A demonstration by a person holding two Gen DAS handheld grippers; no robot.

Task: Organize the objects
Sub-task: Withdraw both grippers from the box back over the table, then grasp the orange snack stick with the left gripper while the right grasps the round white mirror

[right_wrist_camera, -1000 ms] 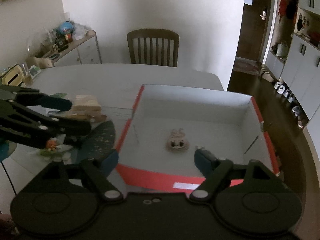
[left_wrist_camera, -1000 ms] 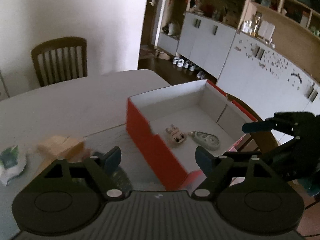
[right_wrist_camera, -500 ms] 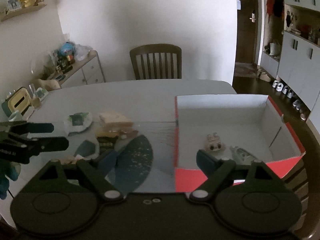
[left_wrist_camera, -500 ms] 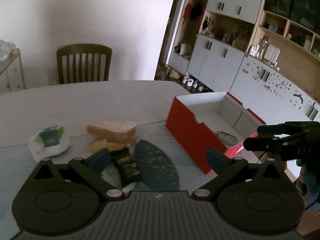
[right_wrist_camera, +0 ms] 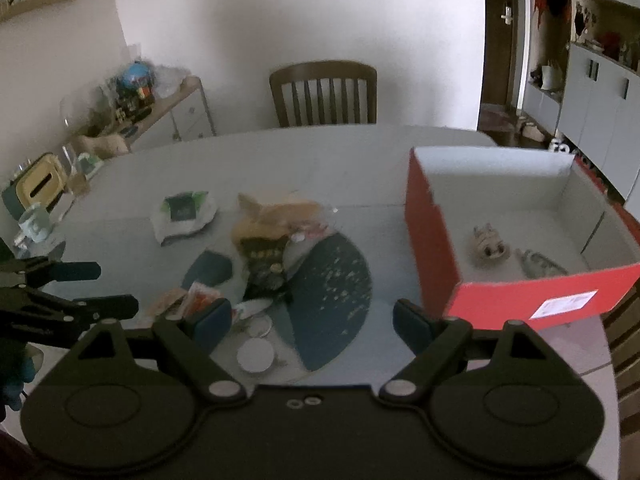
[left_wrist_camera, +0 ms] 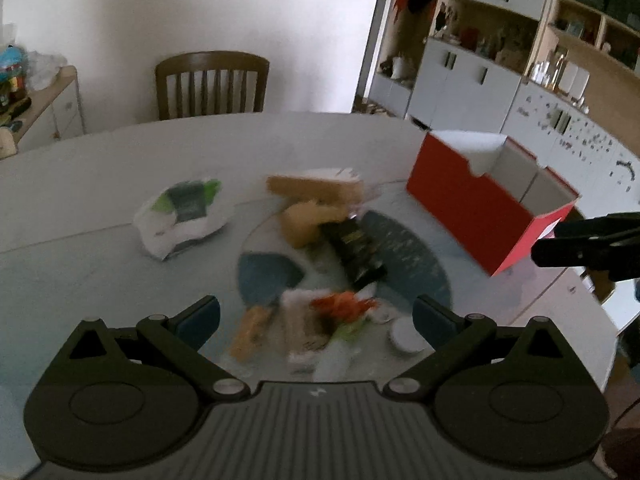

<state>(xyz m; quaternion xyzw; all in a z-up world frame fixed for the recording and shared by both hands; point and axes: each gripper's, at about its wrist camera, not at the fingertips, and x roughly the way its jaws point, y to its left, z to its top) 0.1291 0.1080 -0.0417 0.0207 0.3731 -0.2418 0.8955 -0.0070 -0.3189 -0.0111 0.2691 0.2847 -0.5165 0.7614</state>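
Observation:
A red box (right_wrist_camera: 436,248) with a white inside stands on the right of the table and holds a small pale toy figure (right_wrist_camera: 488,242) and a grey oblong item (right_wrist_camera: 540,264). Left of it lies a blurred pile: a black packet (left_wrist_camera: 356,248), a tan bag (left_wrist_camera: 316,188), an orange-red item (left_wrist_camera: 344,304), a white round lid (right_wrist_camera: 256,354) and a white-green packet (left_wrist_camera: 180,216). My left gripper (left_wrist_camera: 316,316) hovers open over the near end of the pile, holding nothing. My right gripper (right_wrist_camera: 312,318) is open and empty between pile and box.
The pile lies on a glass turntable with dark blue patches (right_wrist_camera: 332,280) on the pale table (left_wrist_camera: 100,160). A wooden chair (right_wrist_camera: 324,92) stands at the far side. A sideboard with clutter (right_wrist_camera: 132,96) is at left, with white cupboards (left_wrist_camera: 460,80) at right.
Both views have swung left, away from the red box and onto the pile. The left gripper's jaws have spread wider. The toy and the grey item stay in the box.

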